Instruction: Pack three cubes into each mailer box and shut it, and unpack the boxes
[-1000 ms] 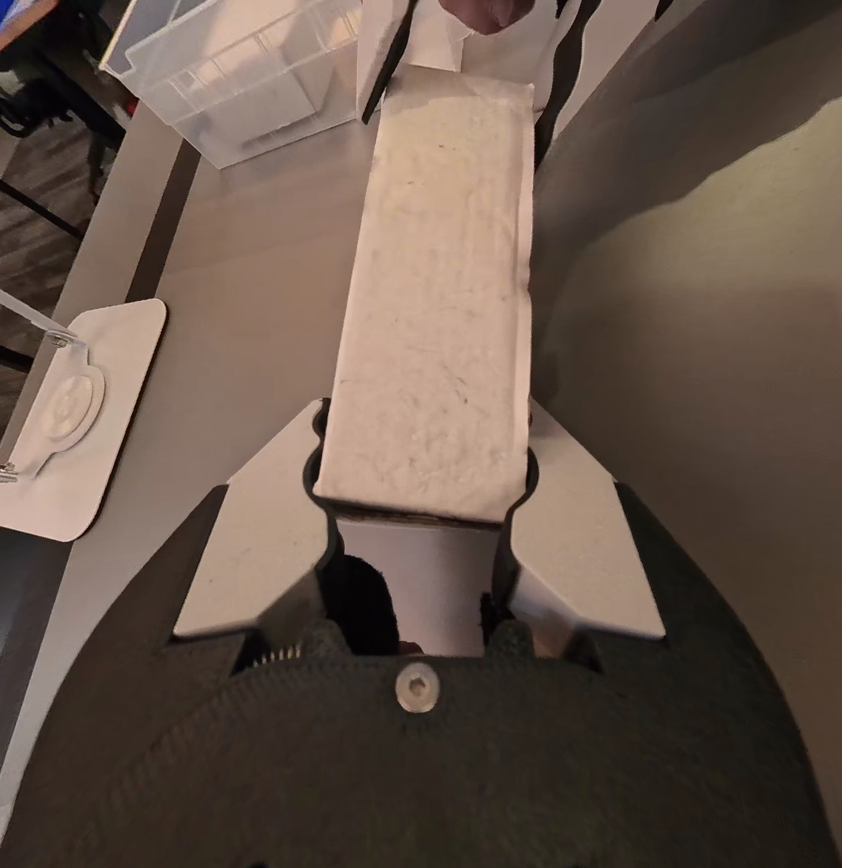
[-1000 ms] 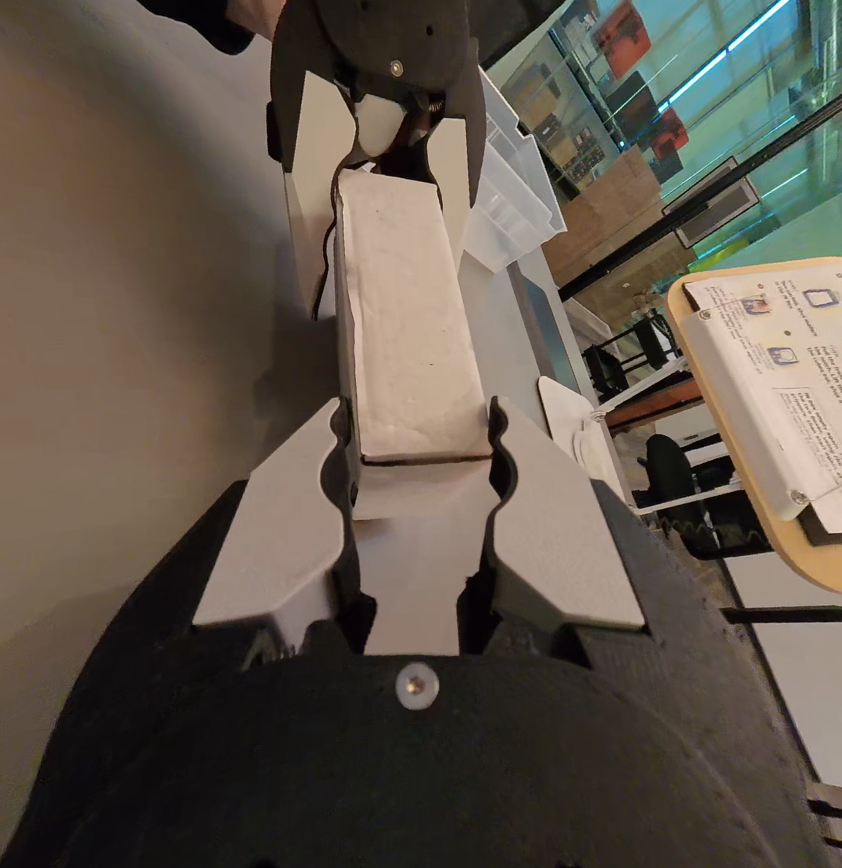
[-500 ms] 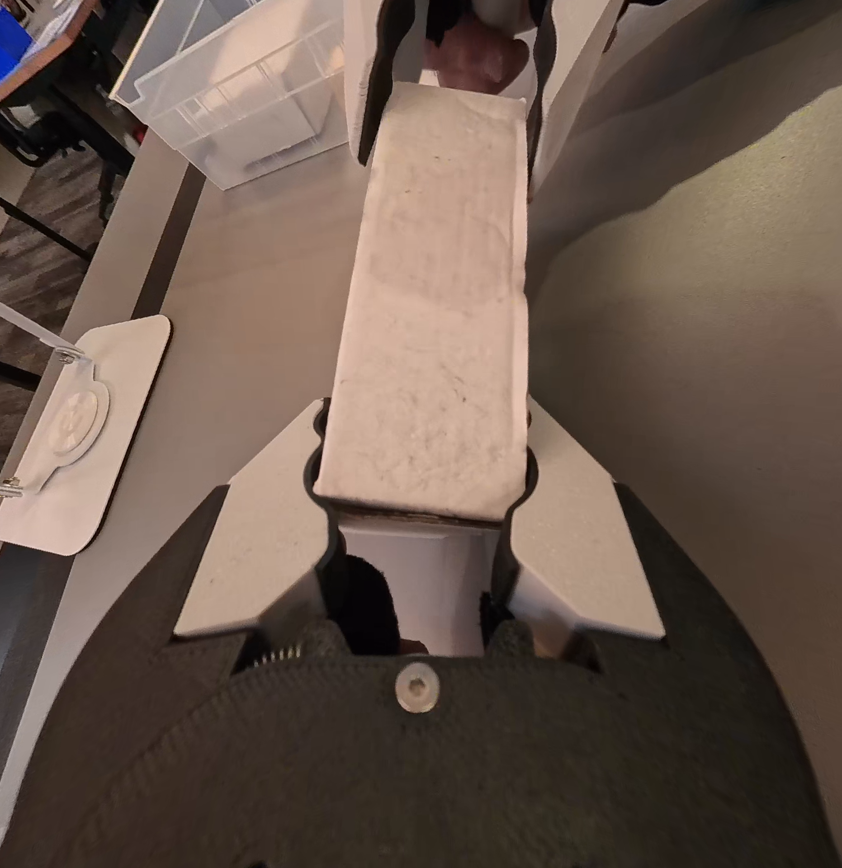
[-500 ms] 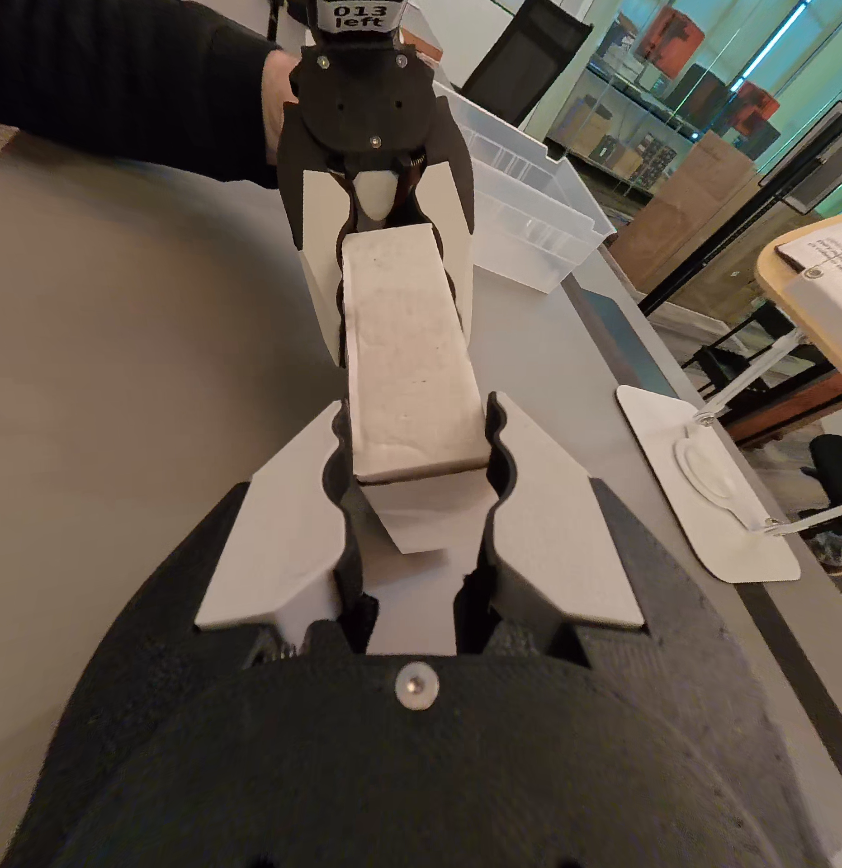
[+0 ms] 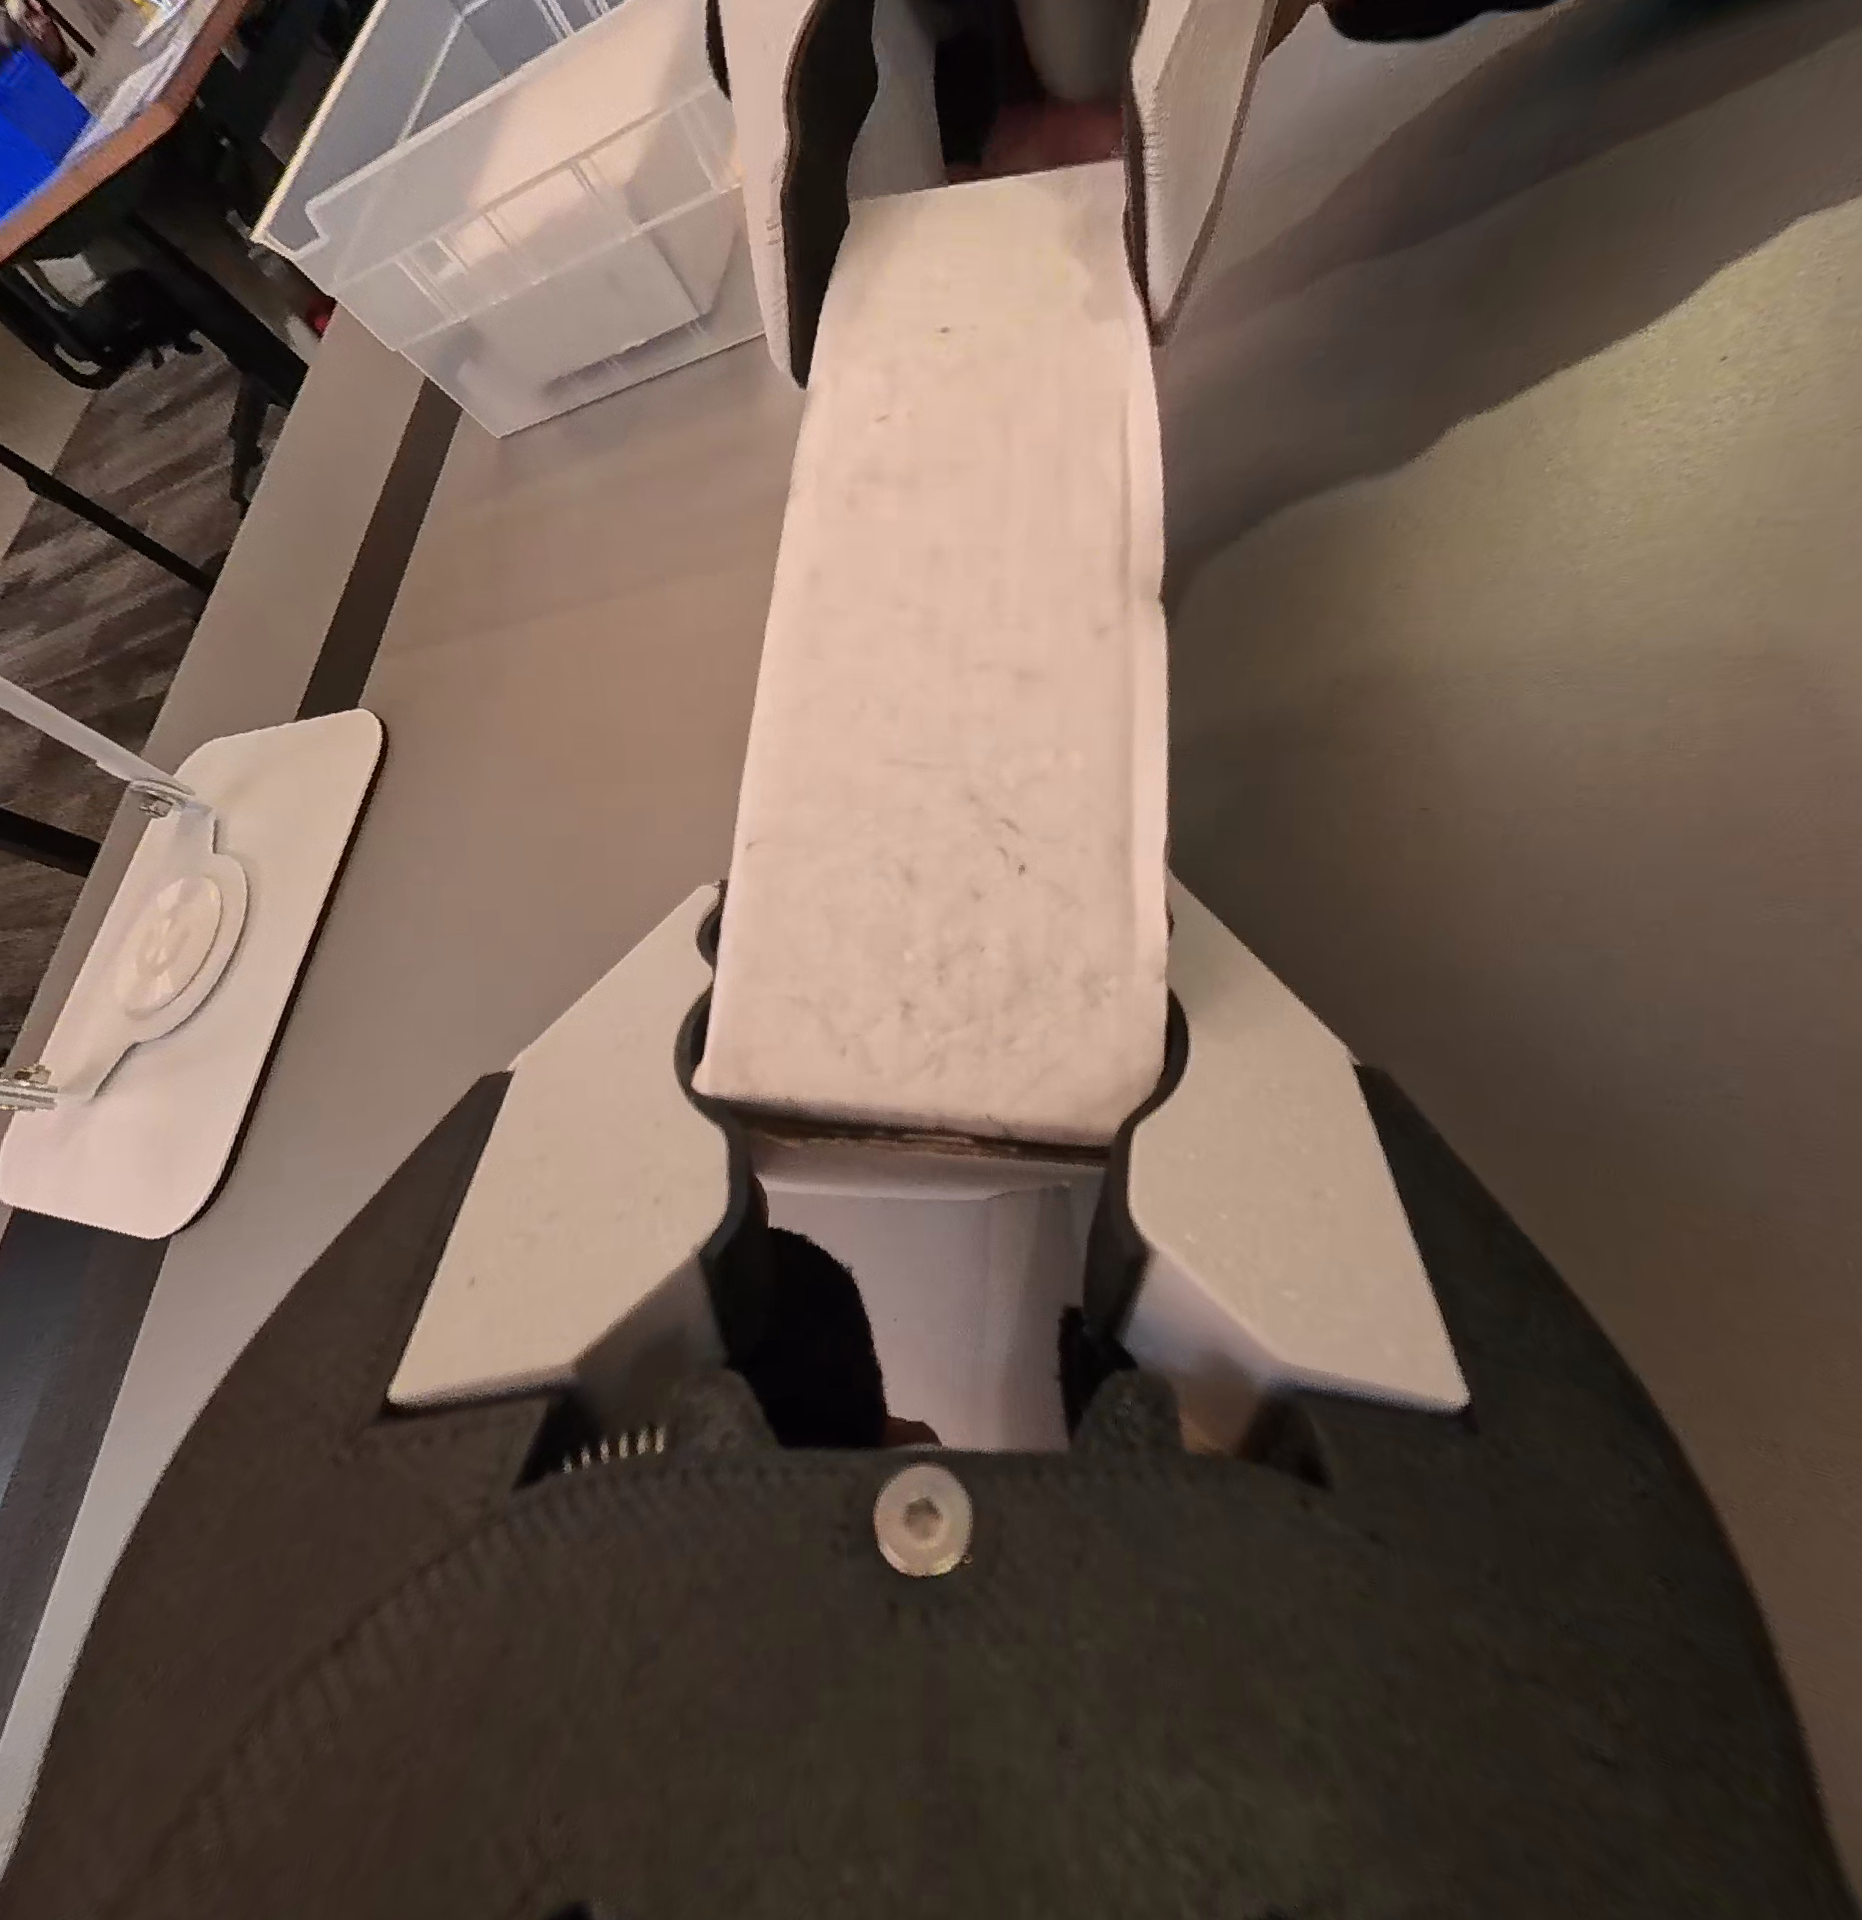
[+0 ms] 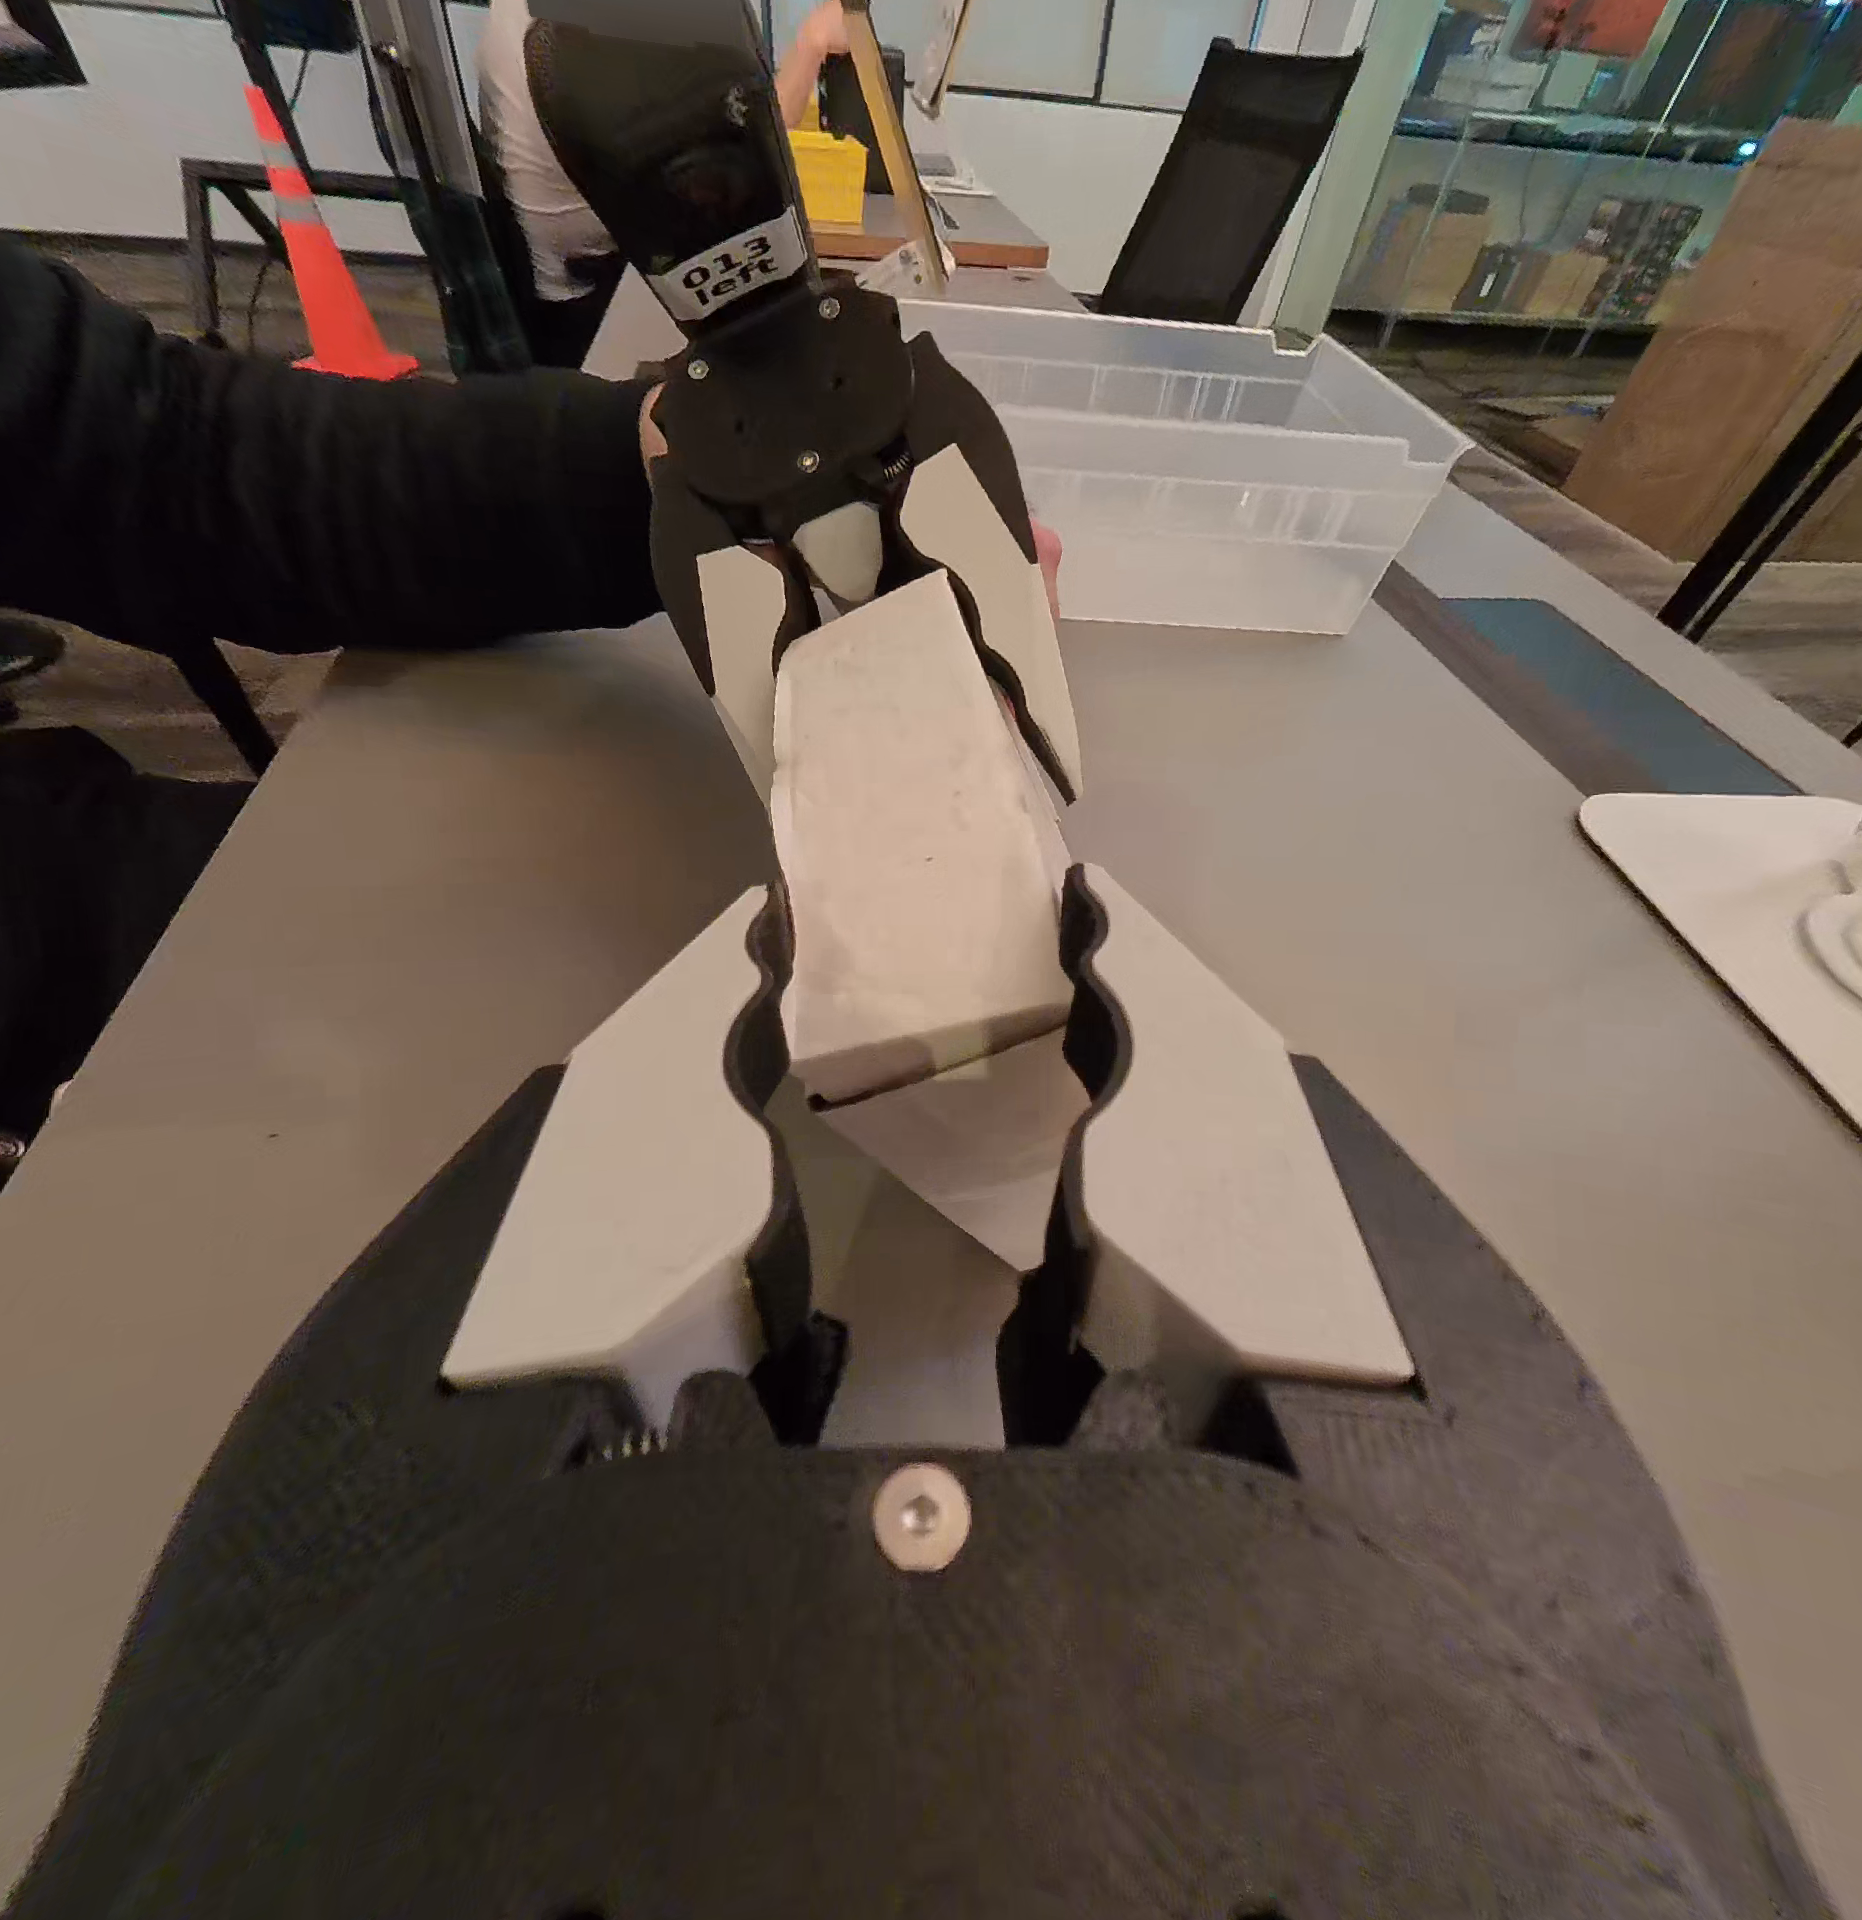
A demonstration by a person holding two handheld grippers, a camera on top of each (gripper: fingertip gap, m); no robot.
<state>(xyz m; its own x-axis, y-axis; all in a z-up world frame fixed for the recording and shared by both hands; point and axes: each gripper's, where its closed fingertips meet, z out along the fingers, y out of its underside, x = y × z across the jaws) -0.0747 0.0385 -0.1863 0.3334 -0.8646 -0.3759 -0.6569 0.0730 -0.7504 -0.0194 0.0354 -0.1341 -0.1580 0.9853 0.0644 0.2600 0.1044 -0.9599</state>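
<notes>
A long white mailer box (image 5: 958, 644) is held above the grey table (image 5: 542, 644) by both grippers, one at each end. My left gripper (image 5: 942, 935) is shut on the near end in the left wrist view, and my right gripper (image 5: 968, 156) clamps the far end. In the right wrist view my right gripper (image 6: 922, 935) is shut on the box (image 6: 906, 862), which sits slightly twisted between its fingers. A white flap (image 6: 937, 1174) hangs out below that end. My left gripper (image 6: 885, 707) holds the far end. No cubes show.
A clear plastic bin (image 6: 1218, 478) stands at the back of the table and also shows in the left wrist view (image 5: 522, 239). A white base plate (image 5: 179, 966) lies by the table edge. A person's black sleeve (image 6: 283, 499) reaches in from the left. An orange cone (image 6: 314, 270) stands beyond.
Both grippers have swung round with the box still held. The right wrist view has gone from steeply tilted to level. The box end now sits twisted in the right gripper, and its flap hangs lower.
</notes>
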